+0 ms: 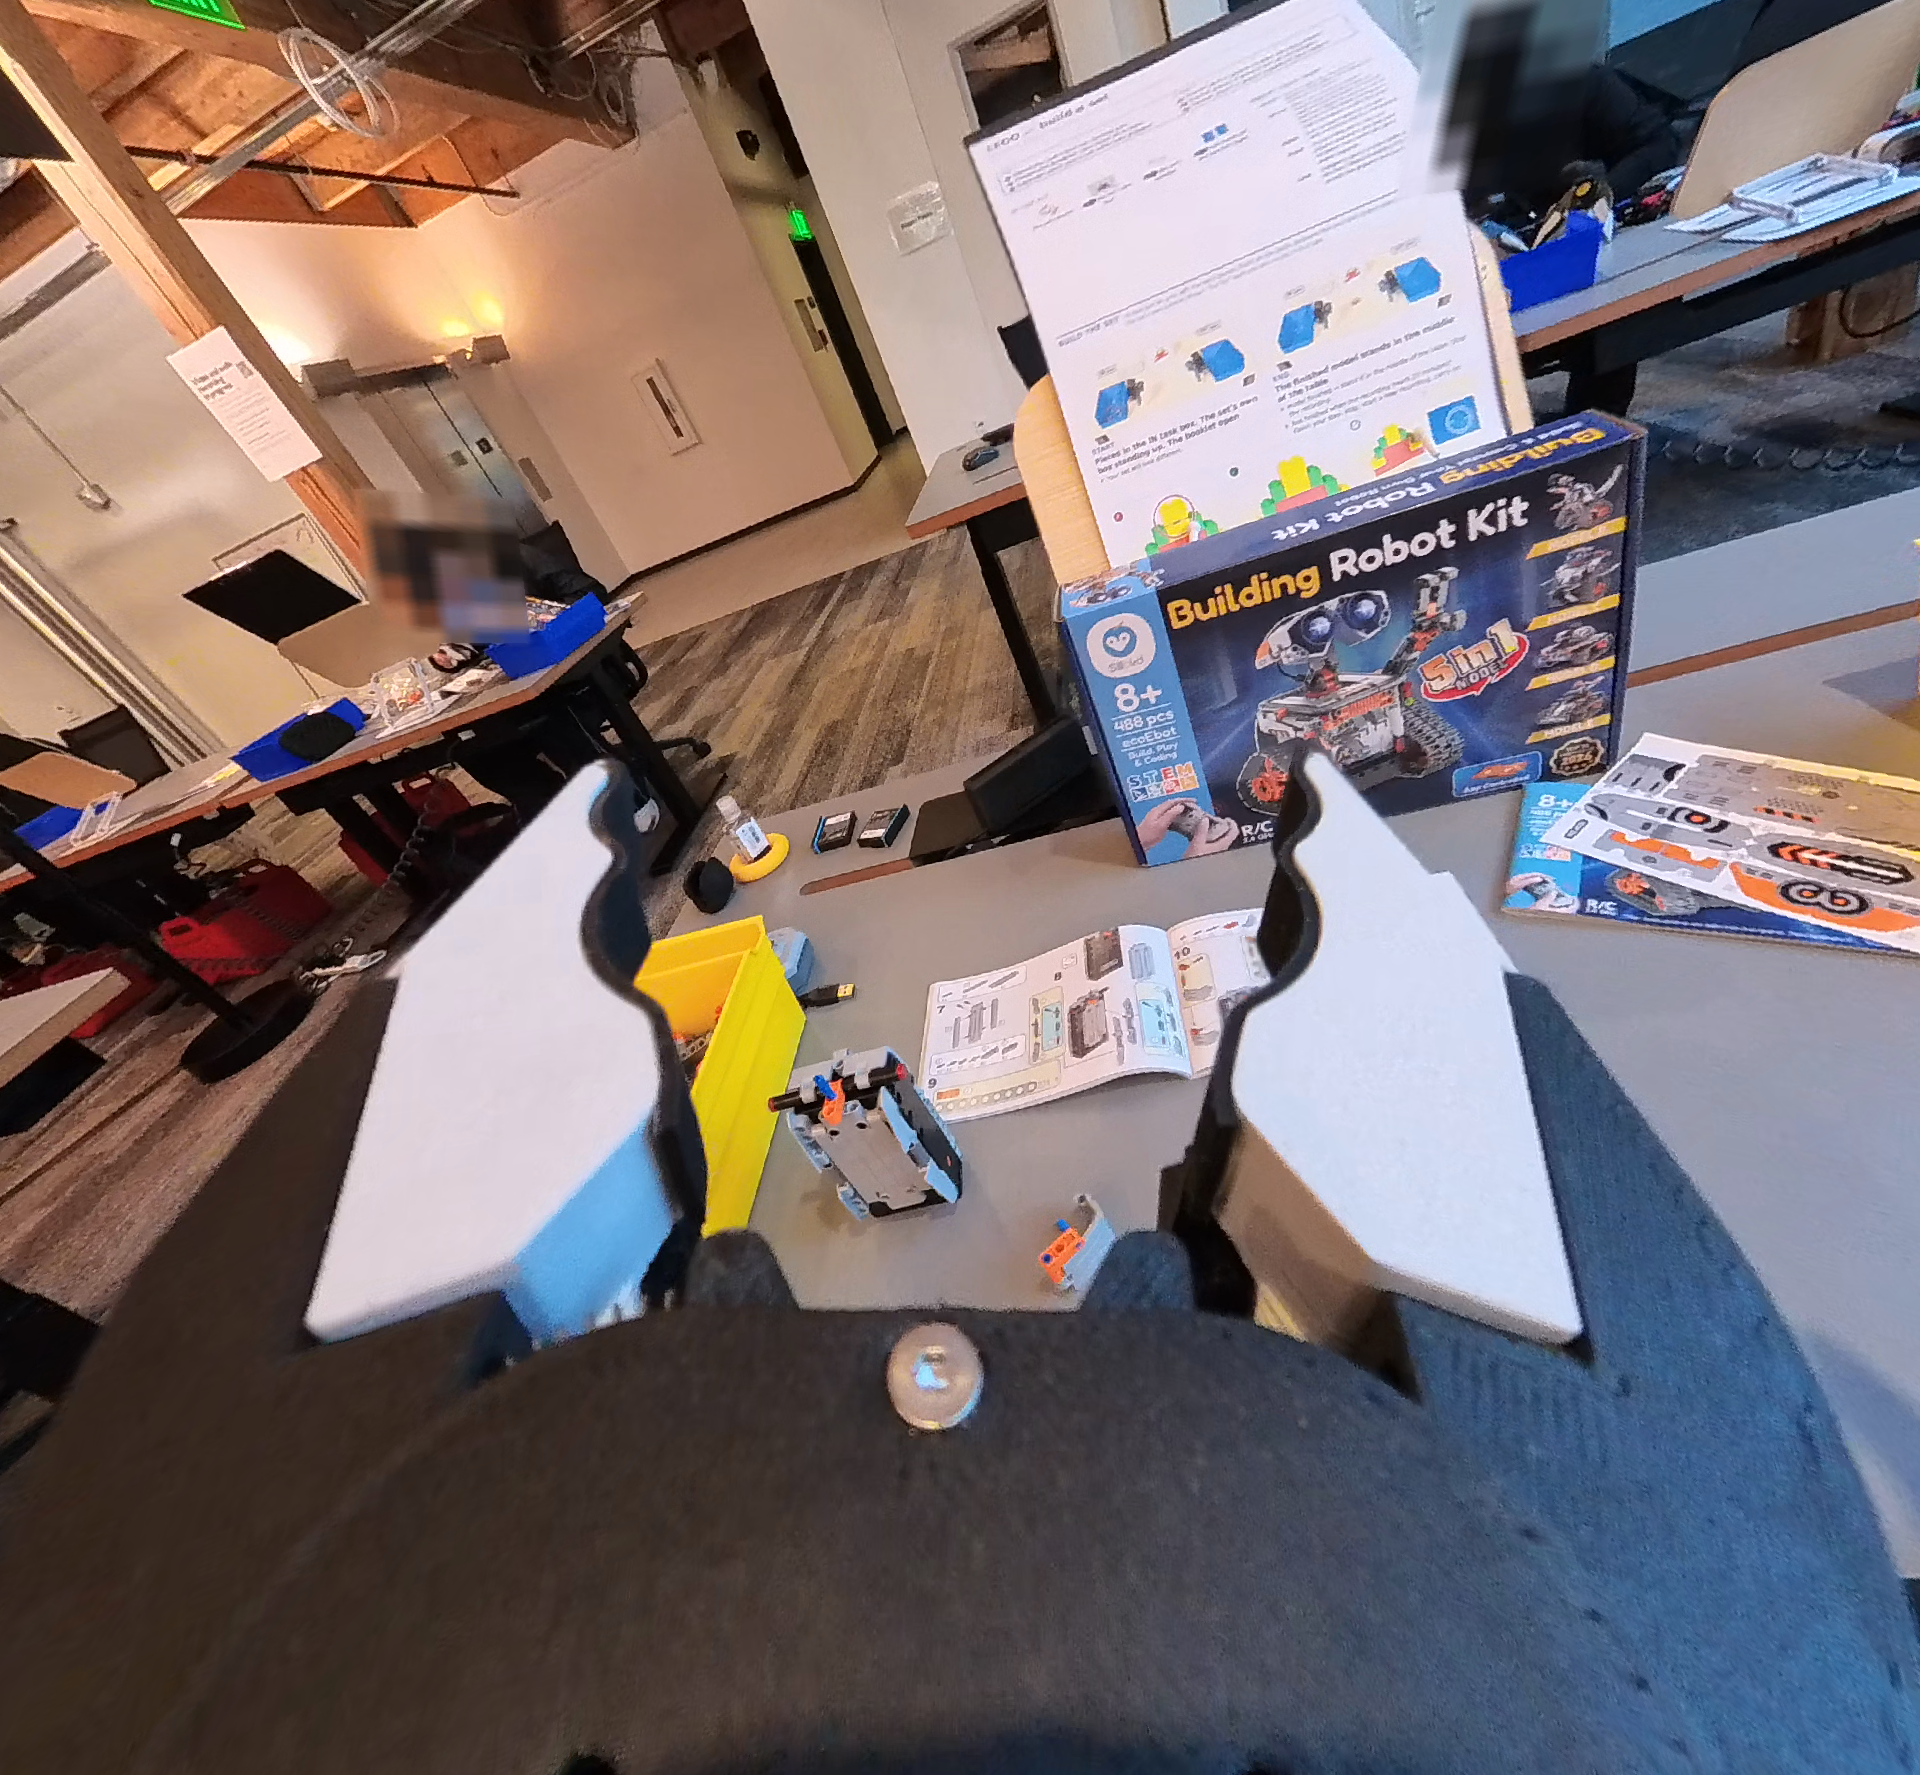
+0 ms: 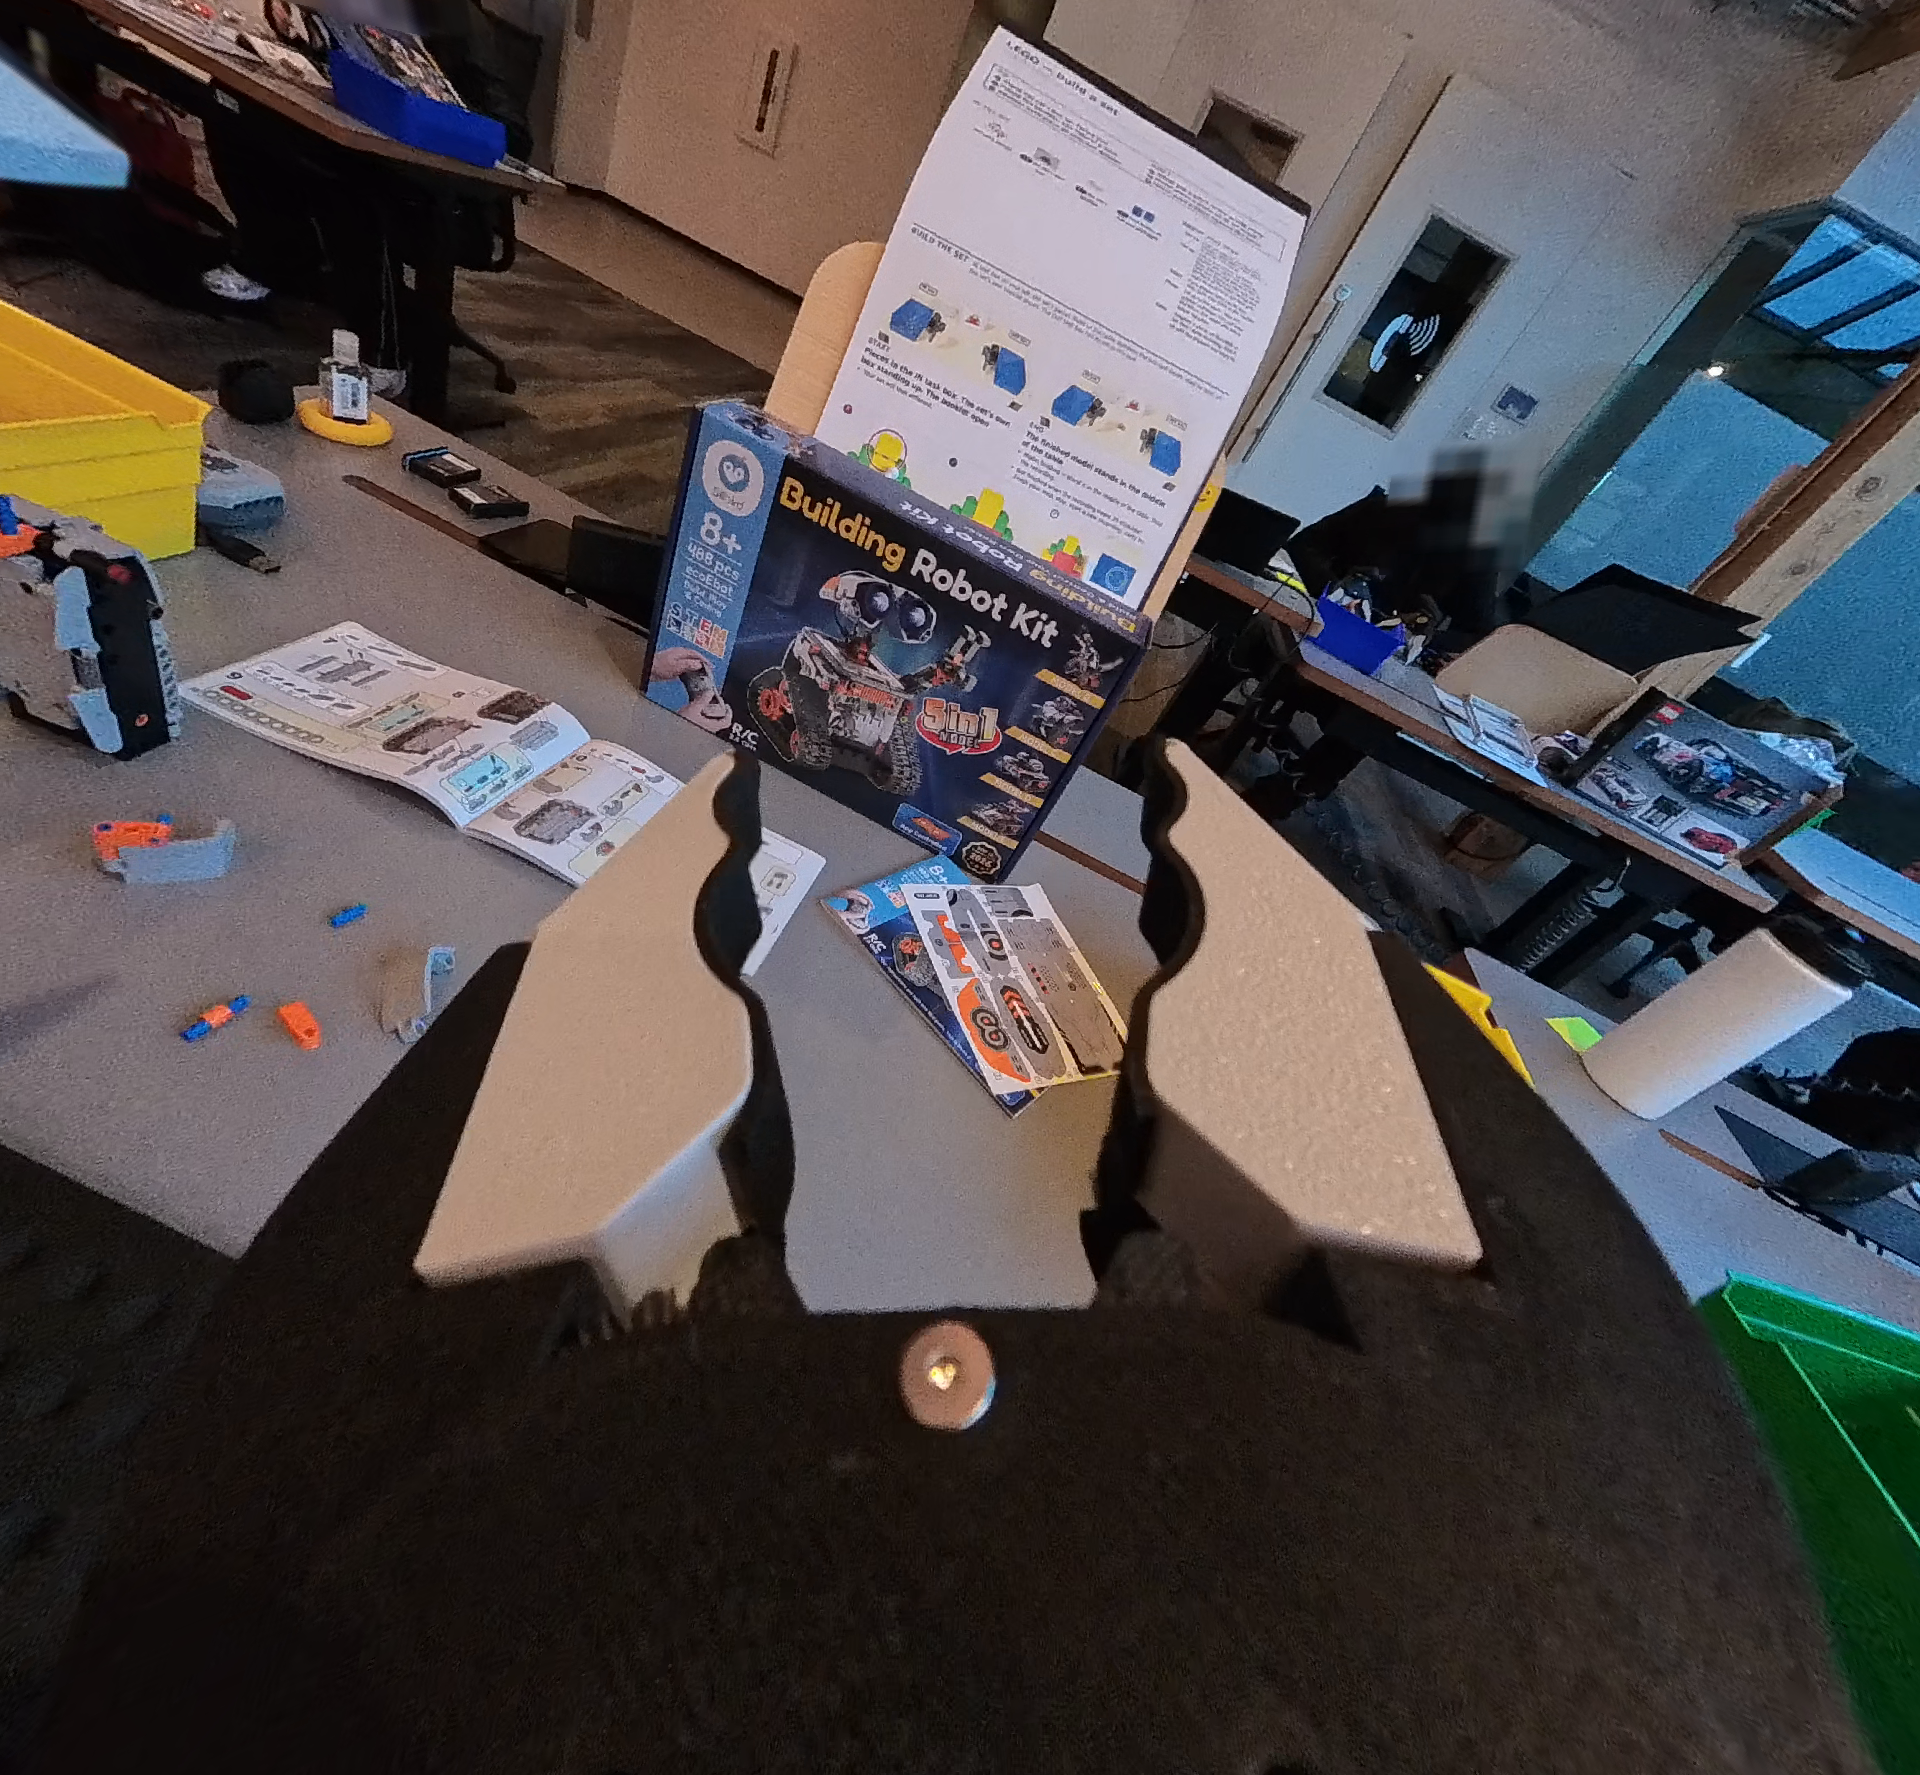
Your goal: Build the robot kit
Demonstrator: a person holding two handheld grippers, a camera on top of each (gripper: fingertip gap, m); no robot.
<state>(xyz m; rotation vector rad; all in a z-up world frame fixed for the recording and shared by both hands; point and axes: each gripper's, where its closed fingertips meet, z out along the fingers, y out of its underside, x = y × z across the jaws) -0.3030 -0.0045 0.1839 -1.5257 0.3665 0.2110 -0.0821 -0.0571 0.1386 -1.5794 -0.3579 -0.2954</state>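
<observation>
Two grippers hang over the grey worktop, both with jaws spread wide and holding nothing. At the far edge stands the blue kit box, upright, with a white printed sheet propped behind it. An open booklet lies flat mid-worktop; a sticker sheet lies nearer the right edge, seen between the right gripper fingers. A yellow bin sits at the left edge. The left gripper hovers above the grey block model, with a small grey-orange piece just beside it.
</observation>
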